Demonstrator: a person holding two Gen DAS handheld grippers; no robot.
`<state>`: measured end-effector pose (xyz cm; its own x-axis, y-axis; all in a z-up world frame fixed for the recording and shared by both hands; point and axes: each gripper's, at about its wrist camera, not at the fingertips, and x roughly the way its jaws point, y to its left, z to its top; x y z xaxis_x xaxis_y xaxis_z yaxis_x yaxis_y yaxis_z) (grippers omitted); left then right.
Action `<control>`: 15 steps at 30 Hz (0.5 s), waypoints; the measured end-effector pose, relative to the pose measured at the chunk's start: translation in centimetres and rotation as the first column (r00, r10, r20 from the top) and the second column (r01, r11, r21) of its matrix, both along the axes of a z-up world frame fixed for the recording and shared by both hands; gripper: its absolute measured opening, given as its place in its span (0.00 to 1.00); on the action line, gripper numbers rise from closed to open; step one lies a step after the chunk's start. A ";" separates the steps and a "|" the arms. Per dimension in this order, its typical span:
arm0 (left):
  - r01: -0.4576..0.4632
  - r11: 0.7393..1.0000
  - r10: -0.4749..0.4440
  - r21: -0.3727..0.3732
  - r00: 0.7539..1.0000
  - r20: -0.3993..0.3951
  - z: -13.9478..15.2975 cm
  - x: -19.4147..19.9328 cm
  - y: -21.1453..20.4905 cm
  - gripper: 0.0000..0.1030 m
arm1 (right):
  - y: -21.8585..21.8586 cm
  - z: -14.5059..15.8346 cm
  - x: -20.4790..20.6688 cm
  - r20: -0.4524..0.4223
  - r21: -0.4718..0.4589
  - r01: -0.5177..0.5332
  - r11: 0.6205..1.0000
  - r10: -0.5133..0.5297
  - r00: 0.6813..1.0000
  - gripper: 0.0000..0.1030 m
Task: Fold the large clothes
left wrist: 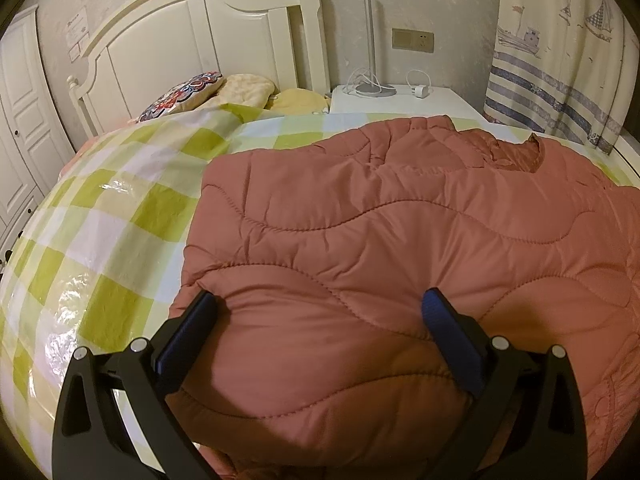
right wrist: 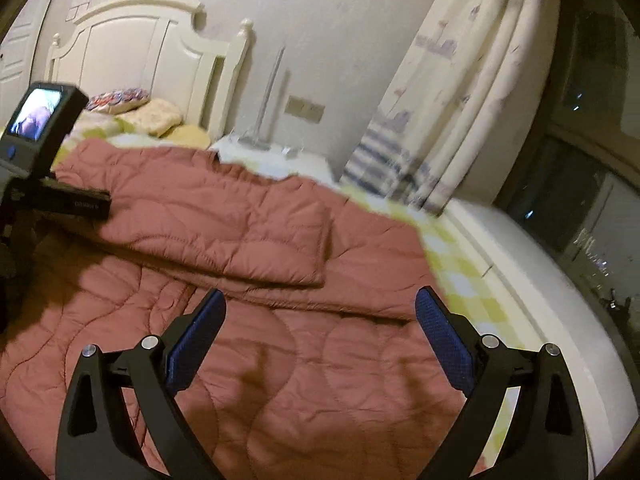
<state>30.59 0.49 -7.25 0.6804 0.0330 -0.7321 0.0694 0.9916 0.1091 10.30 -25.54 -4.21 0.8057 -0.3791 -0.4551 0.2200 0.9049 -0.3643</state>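
A large salmon-pink quilted coat (left wrist: pixel 400 232) lies spread on the bed's green-checked cover (left wrist: pixel 108 220). My left gripper (left wrist: pixel 320 300) is open wide at the coat's near left edge. A puffy fold of the coat bulges between its blue-padded fingers (left wrist: pixel 188 336). In the right wrist view, one part of the coat (right wrist: pixel 224 224) lies folded flat over the rest. My right gripper (right wrist: pixel 320 298) hovers open just above the coat's near part with nothing held. The left gripper's camera body with its lit screen (right wrist: pixel 40 116) shows at the far left of that view.
A cream headboard (left wrist: pixel 192 40) and pillows (left wrist: pixel 188 90) stand at the head of the bed. A white nightstand (left wrist: pixel 436 100) with a lamp base and cables is beside it. A curtain (left wrist: pixel 560 60) and a dark window (right wrist: pixel 580 200) are at the right. White wardrobe doors (left wrist: pixel 20 120) are at the left.
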 end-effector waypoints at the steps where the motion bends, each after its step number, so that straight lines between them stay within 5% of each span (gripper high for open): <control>1: 0.001 1.000 -0.001 0.000 1.000 0.001 0.0 0.0 0.0 0.98 | 0.1 0.5 -0.4 0.021 -0.009 0.007 1.000 -0.006 1.000 0.89; 15: -0.041 0.999 0.040 0.018 0.998 0.039 0.3 -1.2 0.2 0.98 | 2.6 4.1 -3.4 0.159 -0.134 0.051 0.990 -0.029 0.987 0.89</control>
<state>29.43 0.66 -6.96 0.7062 0.0745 -0.7041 0.0244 0.9913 0.1293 6.87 -22.98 -0.11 0.8457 -0.4624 -0.2664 0.3189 0.8381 -0.4425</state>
